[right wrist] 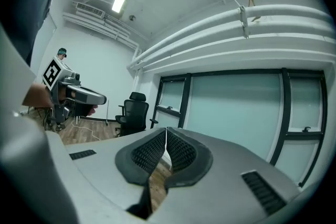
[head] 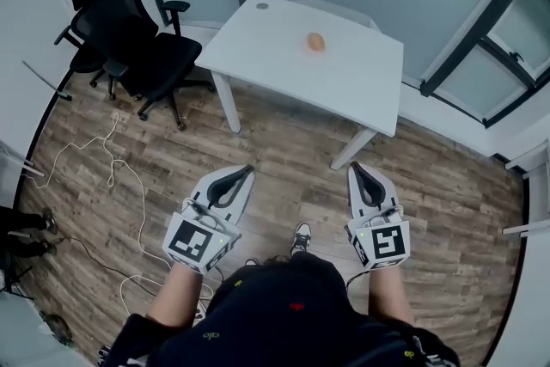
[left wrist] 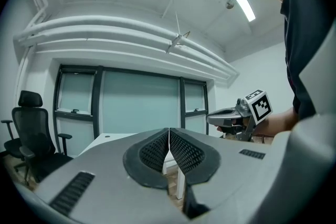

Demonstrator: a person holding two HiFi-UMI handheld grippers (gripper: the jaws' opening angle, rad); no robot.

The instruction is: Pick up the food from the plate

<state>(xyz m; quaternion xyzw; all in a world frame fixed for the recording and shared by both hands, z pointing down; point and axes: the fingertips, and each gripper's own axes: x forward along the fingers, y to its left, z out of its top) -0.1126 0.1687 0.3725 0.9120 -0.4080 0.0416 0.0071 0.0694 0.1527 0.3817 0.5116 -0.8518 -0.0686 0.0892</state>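
Observation:
A small round orange-brown piece of food (head: 316, 41) lies on the white table (head: 284, 56), far ahead of both grippers; I cannot make out a plate under it. My left gripper (head: 248, 169) is held low over the wooden floor, shut, with nothing between its jaws. My right gripper (head: 353, 168) is level with it on the right, also shut and empty. In the left gripper view the shut gripper (left wrist: 169, 132) points toward the table's edge (left wrist: 107, 138), and the right gripper (left wrist: 231, 118) shows beside it. In the right gripper view the gripper (right wrist: 166, 131) is shut too.
A black office chair (head: 129, 39) stands left of the table. White cables (head: 112, 159) trail over the wood floor at the left. Glass partitions with dark frames (head: 481, 30) rise behind the table. My shoe (head: 300, 236) is on the floor between the grippers.

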